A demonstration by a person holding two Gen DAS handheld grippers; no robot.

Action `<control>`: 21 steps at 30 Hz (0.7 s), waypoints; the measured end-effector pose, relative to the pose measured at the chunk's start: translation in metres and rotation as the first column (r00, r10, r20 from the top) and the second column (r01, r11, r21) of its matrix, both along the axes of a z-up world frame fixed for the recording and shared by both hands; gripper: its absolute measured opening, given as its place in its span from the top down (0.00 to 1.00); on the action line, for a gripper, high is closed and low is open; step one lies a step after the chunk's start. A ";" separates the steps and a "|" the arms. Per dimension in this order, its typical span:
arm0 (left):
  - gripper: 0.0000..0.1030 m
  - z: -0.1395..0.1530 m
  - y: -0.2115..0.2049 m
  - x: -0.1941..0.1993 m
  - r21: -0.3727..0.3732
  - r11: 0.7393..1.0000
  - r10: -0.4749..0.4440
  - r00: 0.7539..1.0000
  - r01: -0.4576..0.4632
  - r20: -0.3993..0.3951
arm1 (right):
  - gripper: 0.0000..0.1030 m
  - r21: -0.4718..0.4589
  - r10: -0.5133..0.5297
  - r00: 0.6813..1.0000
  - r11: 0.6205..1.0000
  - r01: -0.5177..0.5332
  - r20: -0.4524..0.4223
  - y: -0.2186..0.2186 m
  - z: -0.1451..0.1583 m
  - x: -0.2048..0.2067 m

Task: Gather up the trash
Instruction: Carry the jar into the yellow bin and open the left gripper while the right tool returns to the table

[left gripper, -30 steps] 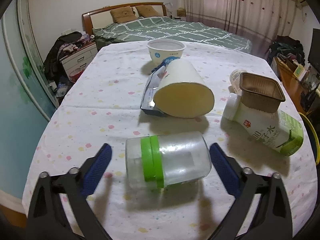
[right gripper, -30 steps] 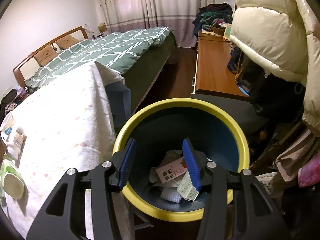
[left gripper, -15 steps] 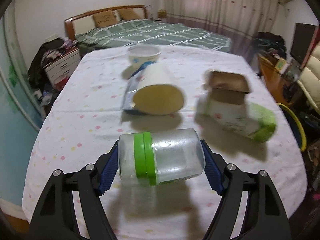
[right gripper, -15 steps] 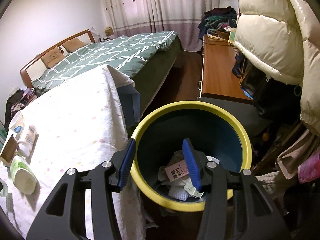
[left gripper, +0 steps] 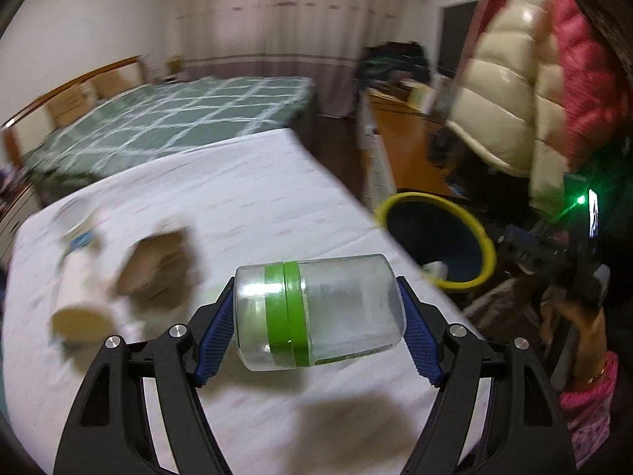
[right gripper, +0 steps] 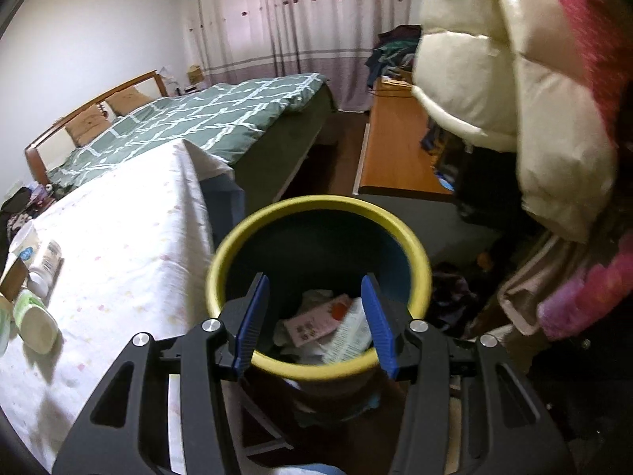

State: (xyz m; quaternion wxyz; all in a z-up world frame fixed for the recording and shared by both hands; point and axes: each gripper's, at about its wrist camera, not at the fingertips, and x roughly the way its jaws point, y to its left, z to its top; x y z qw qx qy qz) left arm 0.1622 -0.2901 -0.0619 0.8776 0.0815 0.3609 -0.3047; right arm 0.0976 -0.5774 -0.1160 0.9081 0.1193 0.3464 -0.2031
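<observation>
Left tongs (left gripper: 318, 318): black arms, blue cross-hatched pads. Jar (left gripper: 316, 316): clear, frosted plastic with a bright green band. Counter (left gripper: 245, 198): white cloth scattered with small pink and yellow spots. Bin (right gripper: 320, 289): yellow rim, dark blue inside, holding white and pink paper scraps (right gripper: 328, 326). Right tongs (right gripper: 314, 316): black arms, blue pads. Bed (right gripper: 190, 126): green cover crossed by a white lattice, brown wooden headboard. Curtains (right gripper: 300, 19): pale pink, dotted, with a mauve lower band. Jacket (right gripper: 494, 91): cream quilted panels beside deep pink. Sleeve (left gripper: 589, 403): pink, speckled.
</observation>
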 end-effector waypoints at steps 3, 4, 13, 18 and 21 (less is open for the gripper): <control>0.28 0.000 -0.049 0.008 0.003 0.997 -0.077 0.997 0.077 -0.010 | 0.55 0.000 -0.030 0.999 1.000 0.030 -0.011 -0.011 -0.005 -0.014; 0.28 -0.001 -0.068 0.012 0.004 0.995 -0.103 0.995 0.103 -0.013 | 0.55 0.000 -0.040 0.999 0.999 0.040 -0.014 -0.015 -0.007 -0.018; 0.27 -0.040 -0.200 0.049 0.053 0.971 -0.225 0.969 0.231 -0.100 | 0.55 0.018 -0.098 0.994 0.995 0.098 -0.041 -0.038 -0.023 -0.052; 0.27 -0.062 -0.245 0.069 0.082 0.969 -0.221 0.967 0.233 -0.128 | 0.55 0.031 -0.113 0.992 0.993 0.115 -0.052 -0.048 -0.028 -0.058; 0.18 -0.067 -0.262 0.076 0.098 0.971 -0.208 0.973 0.217 -0.097 | 0.55 0.036 -0.116 0.991 0.992 0.119 -0.061 -0.051 -0.031 -0.058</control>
